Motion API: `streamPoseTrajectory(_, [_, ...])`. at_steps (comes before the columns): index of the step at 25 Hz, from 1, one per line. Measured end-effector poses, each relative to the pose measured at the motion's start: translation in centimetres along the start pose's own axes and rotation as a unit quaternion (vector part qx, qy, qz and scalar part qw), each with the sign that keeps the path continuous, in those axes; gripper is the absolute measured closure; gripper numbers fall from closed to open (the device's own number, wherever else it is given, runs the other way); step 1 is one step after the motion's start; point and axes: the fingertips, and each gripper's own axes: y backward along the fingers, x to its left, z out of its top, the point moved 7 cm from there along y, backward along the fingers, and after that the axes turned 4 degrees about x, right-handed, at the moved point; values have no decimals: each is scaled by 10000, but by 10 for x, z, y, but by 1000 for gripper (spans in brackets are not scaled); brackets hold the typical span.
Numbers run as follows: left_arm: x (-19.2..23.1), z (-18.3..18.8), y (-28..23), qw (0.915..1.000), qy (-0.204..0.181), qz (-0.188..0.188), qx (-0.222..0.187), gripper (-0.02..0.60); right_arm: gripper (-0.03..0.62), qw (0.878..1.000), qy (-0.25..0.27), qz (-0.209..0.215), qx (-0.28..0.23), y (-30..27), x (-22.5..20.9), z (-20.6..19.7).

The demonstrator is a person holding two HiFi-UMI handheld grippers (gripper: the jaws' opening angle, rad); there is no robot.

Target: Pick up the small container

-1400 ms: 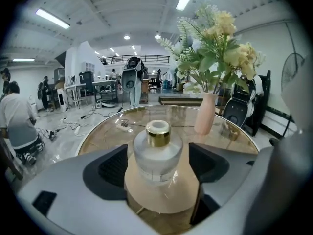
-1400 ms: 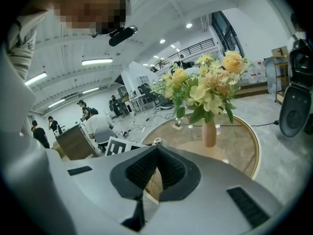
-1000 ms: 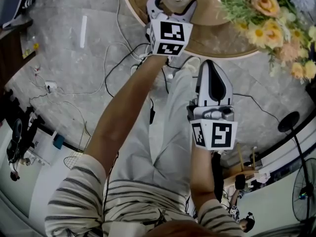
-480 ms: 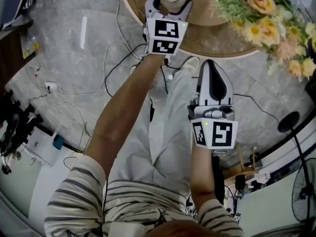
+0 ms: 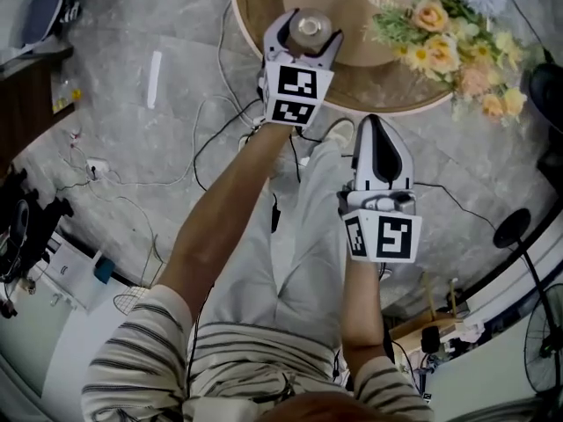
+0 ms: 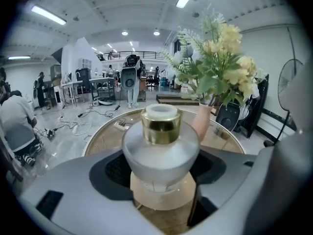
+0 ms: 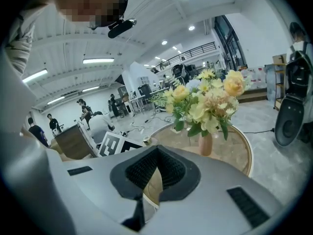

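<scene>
The small container [image 5: 310, 28] is a frosted glass jar with a gold collar and white cap, standing near the front edge of the round wooden table [image 5: 369, 84]. My left gripper [image 5: 303, 33] reaches over that edge and is shut on the small container [image 6: 160, 148], with a dark pad pressed against each side of its wide body. Whether its base has left the table I cannot tell. My right gripper [image 5: 379, 132] hangs lower, over the person's lap, short of the table. Its fingers [image 7: 146, 173] are shut with nothing between them.
A bouquet of yellow and peach flowers [image 5: 444, 47] in a pink vase [image 6: 201, 124] stands on the table's right side. Cables [image 5: 211, 121] trail over the grey floor at left. A black stand [image 5: 512, 222] and a fan [image 5: 545, 337] are at right.
The left jaws, which stood wider around the container a second ago, have drawn in against its sides. The head camera has tilted, so the table sits lower in view. The right gripper has barely moved.
</scene>
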Motion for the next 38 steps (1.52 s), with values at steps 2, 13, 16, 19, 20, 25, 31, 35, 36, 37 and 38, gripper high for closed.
streamPoseTrajectory(2, [1,9,13,10000,40,-28,-54,256,585,10000,62,-9,-42,5,6,9])
streamPoseTrajectory(13, [13,52,81,9996,151,-14,-249,256,585,9994,222,-129,-211,17,29,40])
streamPoseTrajectory(16, [14,66,103,9996,123,-69,-258,256,585,9993,206,-162,-280,25,38,53])
streamPoseTrajectory(19, [15,87,131,9993,82,-123,-340,256,585,9988,293,-159,-369,37,48,72])
streamPoseTrajectory(20, [14,95,141,9991,50,-136,-389,256,585,9986,327,-164,-394,42,50,79])
streamPoseTrajectory(25, [10,135,188,9977,-43,-181,-644,256,585,9969,458,-172,-608,66,64,116])
streamPoseTrajectory(31, [5,176,253,9959,72,-276,-854,256,585,9949,524,-104,-859,102,94,155])
streamPoseTrajectory(35, [4,200,289,9946,30,-310,-985,256,586,9929,602,-39,-1029,120,110,176])
streamPoseTrajectory(36, [5,206,297,9941,2,-308,-1038,256,586,9922,615,-24,-1080,123,115,181])
streamPoseTrajectory(37, [6,212,306,9936,-33,-302,-1088,256,586,9917,629,-9,-1122,126,120,187])
streamPoseTrajectory(38, [6,216,316,9932,-66,-289,-1127,256,586,9913,643,6,-1147,130,125,191])
